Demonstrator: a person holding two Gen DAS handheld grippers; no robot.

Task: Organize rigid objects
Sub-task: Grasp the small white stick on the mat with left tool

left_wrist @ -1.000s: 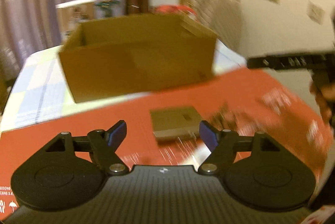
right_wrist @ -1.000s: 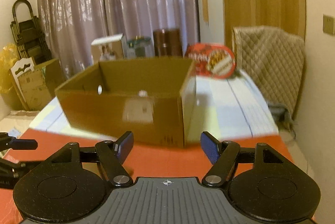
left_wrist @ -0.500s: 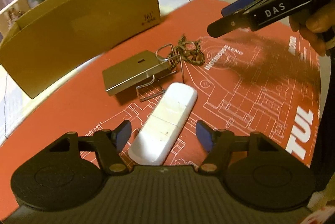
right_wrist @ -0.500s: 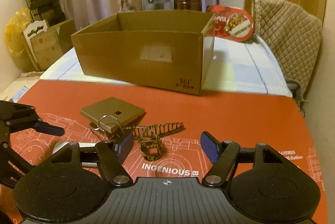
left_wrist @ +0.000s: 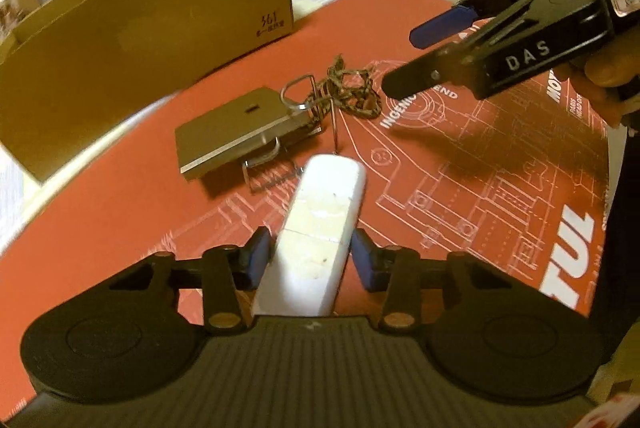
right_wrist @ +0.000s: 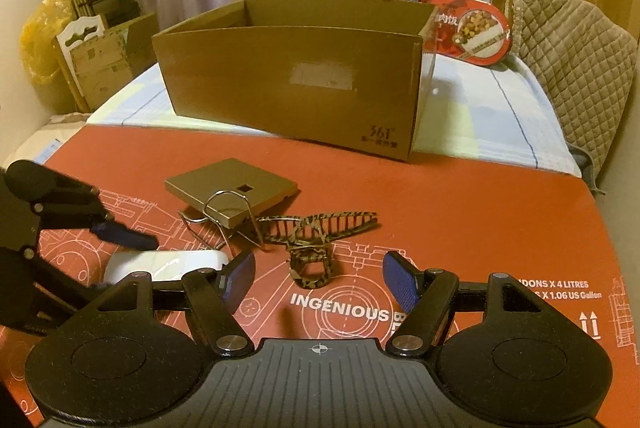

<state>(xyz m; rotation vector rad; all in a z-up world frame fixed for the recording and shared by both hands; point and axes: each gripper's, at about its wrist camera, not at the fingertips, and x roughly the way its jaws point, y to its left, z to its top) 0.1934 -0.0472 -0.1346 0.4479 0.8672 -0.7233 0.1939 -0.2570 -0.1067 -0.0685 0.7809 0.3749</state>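
Left gripper [left_wrist: 311,262] fingers pinch the white stick [left_wrist: 320,224] near the box [left_wrist: 152,28]; rigid, light, smooth, best held mid-body. Right gripper [right_wrist: 319,276] half open, empty.

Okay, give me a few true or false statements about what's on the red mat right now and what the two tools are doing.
1. The left tool is shut on the white remote. True.
2. The right tool holds the patterned hair clip. False: its jaws are open and empty, the clip lies on the red mat.
3. The cardboard box stands beyond the flat brown case. True.
4. The remote is already in the box. False: it is over the mat.
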